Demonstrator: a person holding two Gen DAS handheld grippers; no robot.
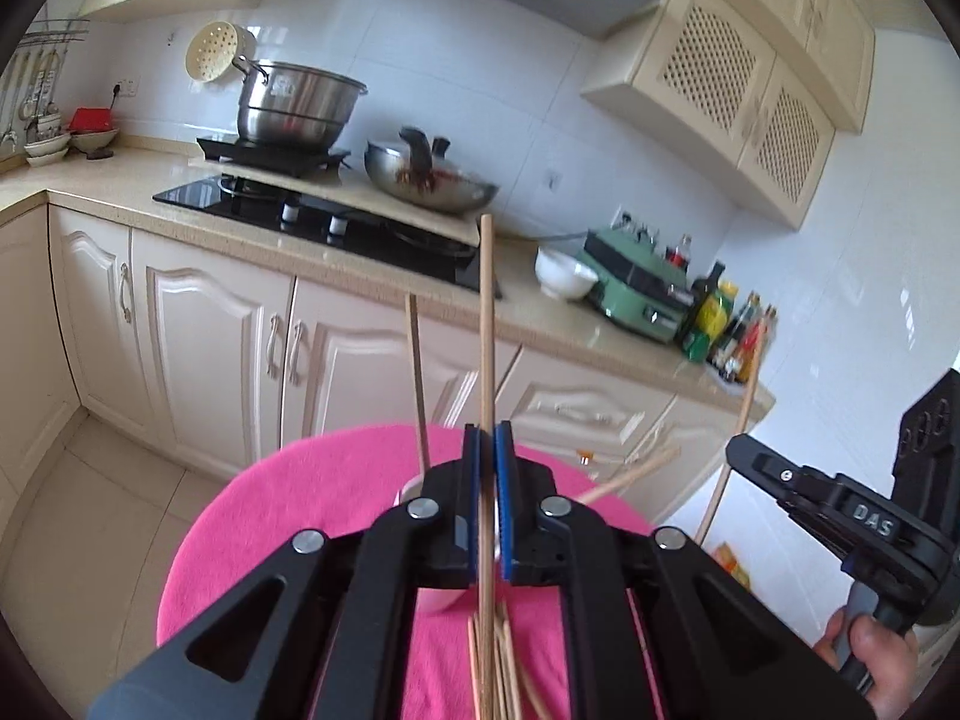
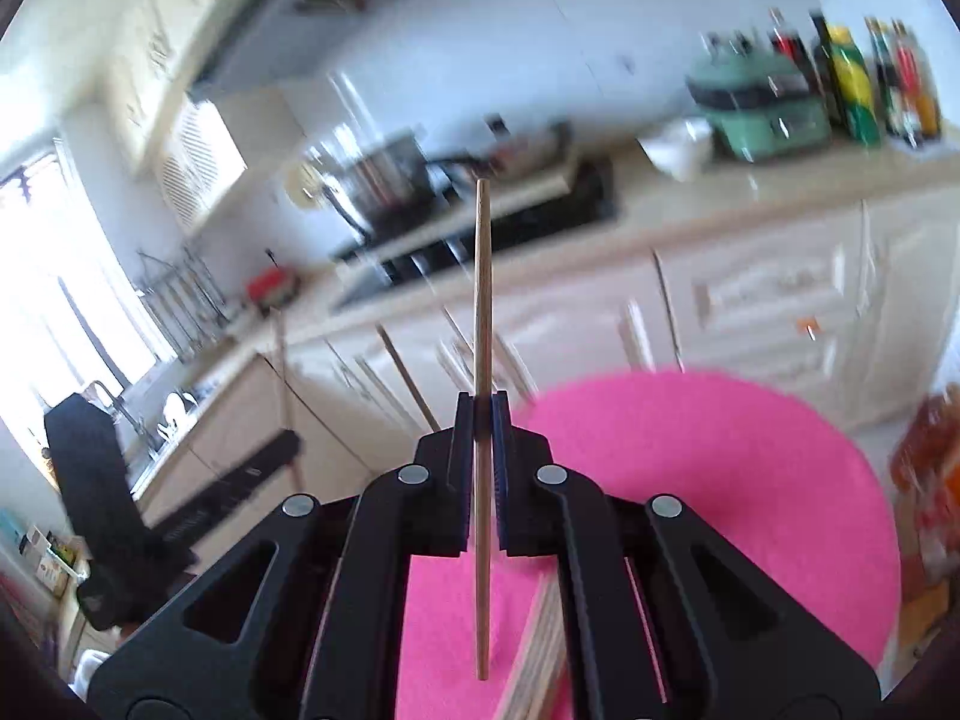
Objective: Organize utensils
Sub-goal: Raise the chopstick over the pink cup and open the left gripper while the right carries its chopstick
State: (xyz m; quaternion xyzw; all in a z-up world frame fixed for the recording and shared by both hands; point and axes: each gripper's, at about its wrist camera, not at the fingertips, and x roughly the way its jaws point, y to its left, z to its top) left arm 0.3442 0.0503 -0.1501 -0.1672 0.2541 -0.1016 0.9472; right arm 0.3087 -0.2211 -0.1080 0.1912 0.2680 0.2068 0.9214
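Observation:
My left gripper [image 1: 487,438] is shut on a wooden chopstick [image 1: 486,324] that stands up between its blue pads, above a round pink-covered table [image 1: 288,510]. A white cup [image 1: 441,597] sits under the jaws with another chopstick [image 1: 417,372] standing in it. Several loose chopsticks [image 1: 498,666] lie on the pink cloth below. My right gripper [image 2: 483,414] is shut on a single chopstick [image 2: 482,312], held upright over the pink table [image 2: 720,468]. A bundle of chopsticks [image 2: 537,654] lies under it. The right gripper also shows in the left wrist view [image 1: 744,456], holding its chopstick [image 1: 729,462].
A kitchen counter [image 1: 180,180] runs behind with a steel pot [image 1: 294,102], a wok [image 1: 429,174], a white bowl [image 1: 564,273], a green appliance [image 1: 642,282] and bottles [image 1: 720,318]. Cream cabinets [image 1: 210,336] stand below. The right wrist view is motion-blurred.

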